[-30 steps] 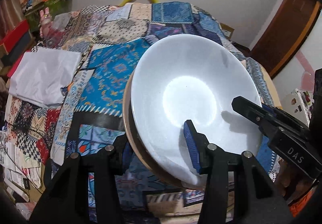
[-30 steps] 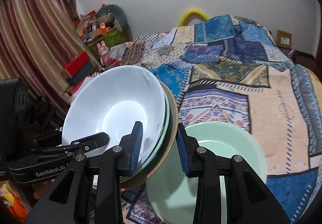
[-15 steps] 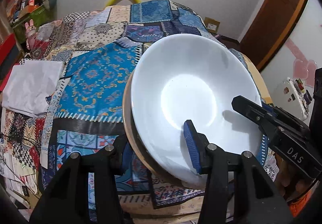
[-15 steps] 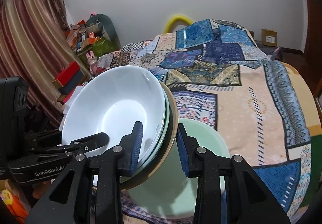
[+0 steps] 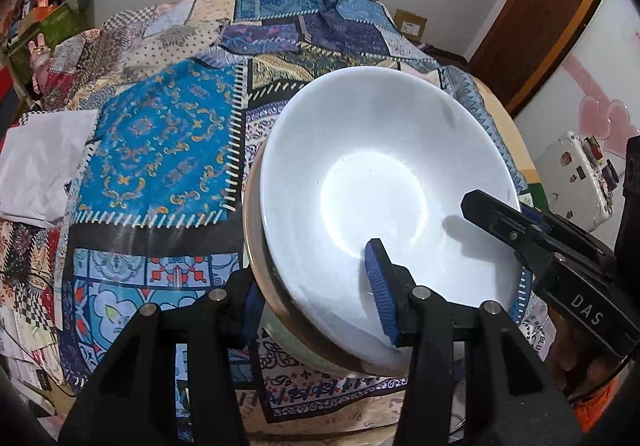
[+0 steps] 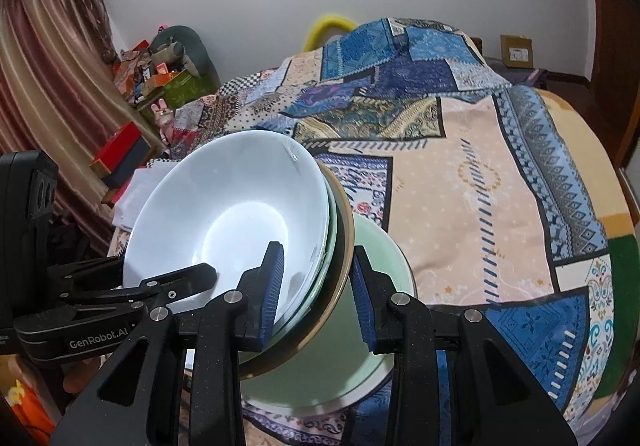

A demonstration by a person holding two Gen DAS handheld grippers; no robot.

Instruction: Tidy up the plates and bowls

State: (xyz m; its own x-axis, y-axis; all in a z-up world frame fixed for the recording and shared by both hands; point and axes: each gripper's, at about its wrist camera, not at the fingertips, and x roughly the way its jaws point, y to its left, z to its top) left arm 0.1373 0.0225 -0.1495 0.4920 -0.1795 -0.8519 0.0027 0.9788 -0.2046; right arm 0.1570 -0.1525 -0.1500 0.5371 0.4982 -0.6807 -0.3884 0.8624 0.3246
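Above a bed's patchwork quilt, the left gripper and right gripper each clamp opposite rims of 1 tilted stack, white bowl uppermost, directly over the green bowl resting on the quilt below.

Both tools are matte black plastic with a fine speckle, each built from two angular arms with triangular cut-outs and round silver screw heads at the joints. The left gripper and the right gripper carry ribbed blue pads on the inner faces of their fingers. White lettering reads "DAS" on the right tool's side and "GenRobot.AI" on the left tool's side.
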